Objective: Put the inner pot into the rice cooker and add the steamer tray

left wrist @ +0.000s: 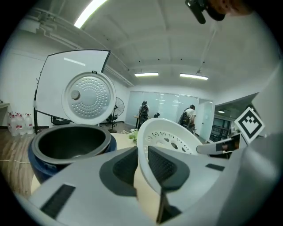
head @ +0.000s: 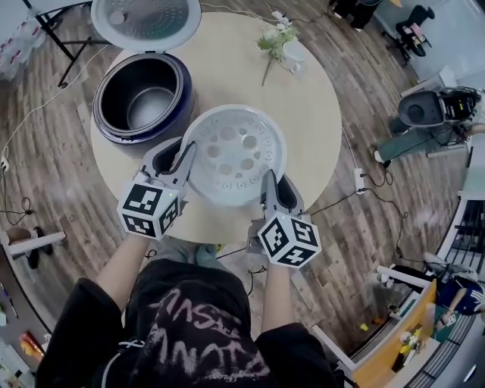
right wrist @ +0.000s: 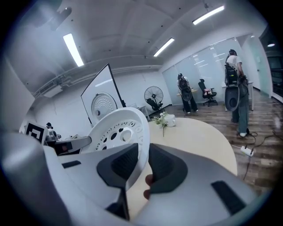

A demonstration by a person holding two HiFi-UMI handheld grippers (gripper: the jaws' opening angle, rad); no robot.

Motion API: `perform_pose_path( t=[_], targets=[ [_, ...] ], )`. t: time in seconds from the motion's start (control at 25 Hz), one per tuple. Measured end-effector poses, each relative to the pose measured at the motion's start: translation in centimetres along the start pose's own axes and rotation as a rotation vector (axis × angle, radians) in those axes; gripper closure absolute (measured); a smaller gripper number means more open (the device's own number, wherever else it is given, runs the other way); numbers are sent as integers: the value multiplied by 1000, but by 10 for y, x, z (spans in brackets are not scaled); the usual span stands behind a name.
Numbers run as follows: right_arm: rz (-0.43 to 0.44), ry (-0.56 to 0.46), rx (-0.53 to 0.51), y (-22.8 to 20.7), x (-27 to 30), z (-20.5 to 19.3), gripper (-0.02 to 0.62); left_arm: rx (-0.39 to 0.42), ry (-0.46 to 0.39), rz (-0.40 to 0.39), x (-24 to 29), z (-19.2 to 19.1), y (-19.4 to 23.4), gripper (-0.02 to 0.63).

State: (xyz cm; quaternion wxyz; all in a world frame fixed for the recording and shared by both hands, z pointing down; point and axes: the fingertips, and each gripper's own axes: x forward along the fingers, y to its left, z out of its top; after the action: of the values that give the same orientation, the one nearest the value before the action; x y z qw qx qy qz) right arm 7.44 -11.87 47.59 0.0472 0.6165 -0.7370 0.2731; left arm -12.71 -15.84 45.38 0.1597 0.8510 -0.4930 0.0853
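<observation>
A white perforated steamer tray (head: 235, 154) hangs above the round table, held by its rim on both sides. My left gripper (head: 184, 164) is shut on the tray's left rim (left wrist: 142, 155), and my right gripper (head: 269, 189) is shut on the right rim (right wrist: 142, 153). The dark blue rice cooker (head: 142, 96) stands at the table's far left with its lid (head: 146, 21) raised, and the dark inner pot (left wrist: 70, 142) sits inside it. The tray (right wrist: 116, 130) is nearer to me than the cooker and to its right.
A small white vase with flowers (head: 278, 44) stands at the table's far right. The beige tabletop (head: 326, 121) ends in a curved edge near me. A power strip and cables (head: 361, 180) lie on the wooden floor at the right. People stand far off (right wrist: 235, 88) in the room.
</observation>
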Motion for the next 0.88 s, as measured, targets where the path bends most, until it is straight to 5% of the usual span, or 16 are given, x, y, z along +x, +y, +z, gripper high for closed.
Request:
perform_pose_path(
  t=[0.52, 0.88],
  targets=[
    [226, -29, -121, 110, 54, 69, 517, -16, -153, 165, -53, 76, 83, 522],
    [352, 48, -181, 196, 115, 81, 517, -46, -167, 271, -79, 100, 169, 518]
  ],
)
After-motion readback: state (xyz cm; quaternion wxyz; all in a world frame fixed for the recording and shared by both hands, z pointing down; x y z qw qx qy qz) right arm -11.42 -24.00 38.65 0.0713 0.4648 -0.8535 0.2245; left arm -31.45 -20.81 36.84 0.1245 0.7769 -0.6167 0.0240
